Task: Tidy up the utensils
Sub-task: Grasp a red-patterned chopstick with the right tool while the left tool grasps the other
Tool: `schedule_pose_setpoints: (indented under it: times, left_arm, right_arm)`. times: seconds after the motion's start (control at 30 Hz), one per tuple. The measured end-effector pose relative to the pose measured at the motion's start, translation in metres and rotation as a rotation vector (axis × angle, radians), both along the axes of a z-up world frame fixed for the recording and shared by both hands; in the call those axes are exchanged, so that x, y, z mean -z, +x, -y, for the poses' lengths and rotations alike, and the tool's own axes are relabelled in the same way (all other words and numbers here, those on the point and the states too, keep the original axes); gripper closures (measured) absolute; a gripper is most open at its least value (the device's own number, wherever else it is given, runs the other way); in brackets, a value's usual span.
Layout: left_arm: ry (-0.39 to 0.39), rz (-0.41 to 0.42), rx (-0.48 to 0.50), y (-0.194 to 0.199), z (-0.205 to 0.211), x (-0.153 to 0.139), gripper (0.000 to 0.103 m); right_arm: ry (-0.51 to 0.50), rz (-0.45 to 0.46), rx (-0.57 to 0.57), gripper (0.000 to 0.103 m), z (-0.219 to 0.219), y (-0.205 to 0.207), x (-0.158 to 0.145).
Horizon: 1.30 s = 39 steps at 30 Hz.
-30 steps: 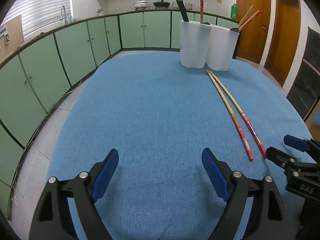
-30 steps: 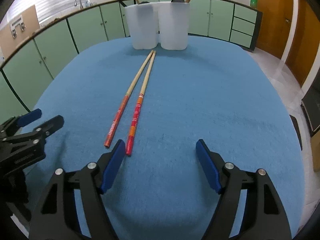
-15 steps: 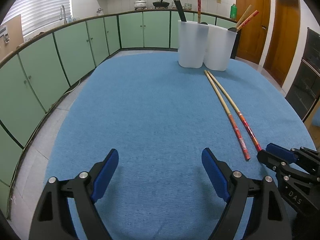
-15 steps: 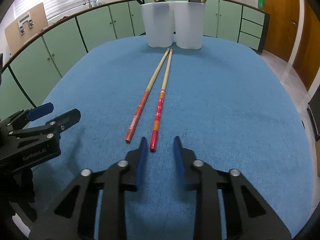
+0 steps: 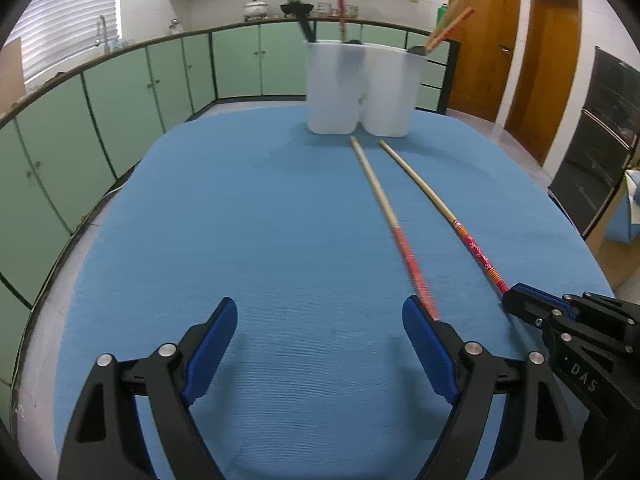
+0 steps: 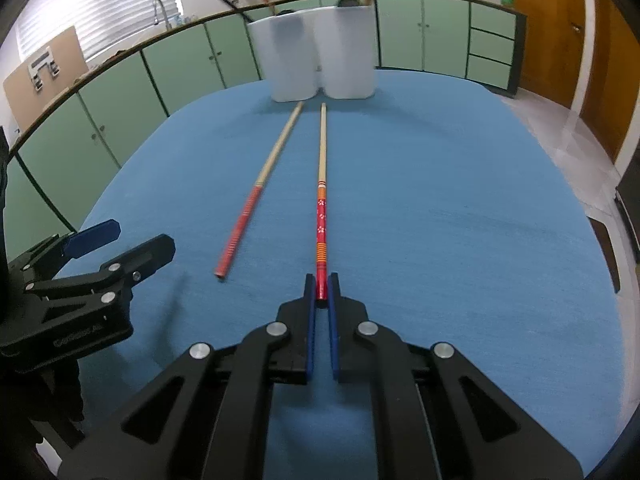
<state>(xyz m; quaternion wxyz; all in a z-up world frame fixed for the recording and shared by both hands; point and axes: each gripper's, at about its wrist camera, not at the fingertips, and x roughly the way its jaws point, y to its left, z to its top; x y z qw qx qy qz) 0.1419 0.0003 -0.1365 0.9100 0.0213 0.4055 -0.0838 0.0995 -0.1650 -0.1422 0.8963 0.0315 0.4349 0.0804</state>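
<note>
Two long chopsticks with red patterned handles lie on the blue table cloth (image 6: 440, 200). My right gripper (image 6: 321, 286) is shut on the red end of the right chopstick (image 6: 321, 208), which points straight away toward the cups. The left chopstick (image 6: 256, 200) lies loose beside it. In the left wrist view my left gripper (image 5: 320, 328) is open over bare cloth, and the loose chopstick's red end (image 5: 412, 264) reaches its right finger. The right gripper (image 5: 516, 300) shows there holding the other chopstick (image 5: 440, 208).
Two white plastic cups (image 6: 292, 60) (image 6: 346, 52) stand side by side at the table's far edge, each with utensils sticking out. Green cabinets (image 5: 120, 112) ring the room; wooden doors (image 5: 548, 72) stand at the right. The left gripper's black frame (image 6: 80, 292) sits left of the right gripper.
My right gripper went from open to shut on the right chopstick's red end. The two chopsticks now lie further apart. The left gripper shifted toward the chopsticks and stays open.
</note>
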Motion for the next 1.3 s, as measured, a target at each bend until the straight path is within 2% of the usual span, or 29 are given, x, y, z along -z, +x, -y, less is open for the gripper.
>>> schedule_pose_setpoints:
  times: [0.4, 0.47, 0.53, 0.7, 0.8, 0.87, 1.07, 1.3]
  left_arm:
    - [0.024, -0.034, 0.049, 0.005, 0.037, 0.009, 0.029]
    - [0.033, -0.049, 0.047, 0.008, 0.041, 0.012, 0.037]
    - [0.036, -0.064, 0.043, 0.011, 0.043, 0.014, 0.040]
    - [0.048, -0.056, 0.039, 0.010, 0.051, 0.014, 0.054]
    - [0.045, -0.052, 0.036, 0.010, 0.054, 0.014, 0.064]
    - [0.044, -0.048, 0.033, 0.009, 0.055, 0.013, 0.076]
    - [0.046, -0.045, 0.036, 0.006, 0.058, 0.013, 0.095]
    - [0.047, -0.044, 0.029, 0.004, 0.058, 0.012, 0.097]
  right_arm:
    - [0.013, -0.006, 0.035, 0.098, 0.035, -0.003, 0.001]
    - [0.014, -0.009, 0.030, 0.098, 0.037, -0.003, 0.002]
    - [0.015, -0.010, 0.025, 0.098, 0.037, -0.003, 0.003]
    - [0.001, -0.007, 0.010, 0.097, 0.034, -0.003, 0.003]
    - [0.006, -0.007, 0.005, 0.097, 0.035, -0.004, 0.003]
    - [0.013, -0.007, 0.002, 0.097, 0.037, -0.004, 0.003]
    - [0.026, -0.003, -0.002, 0.097, 0.039, -0.006, 0.005]
    - [0.031, 0.003, 0.001, 0.098, 0.039, -0.006, 0.004]
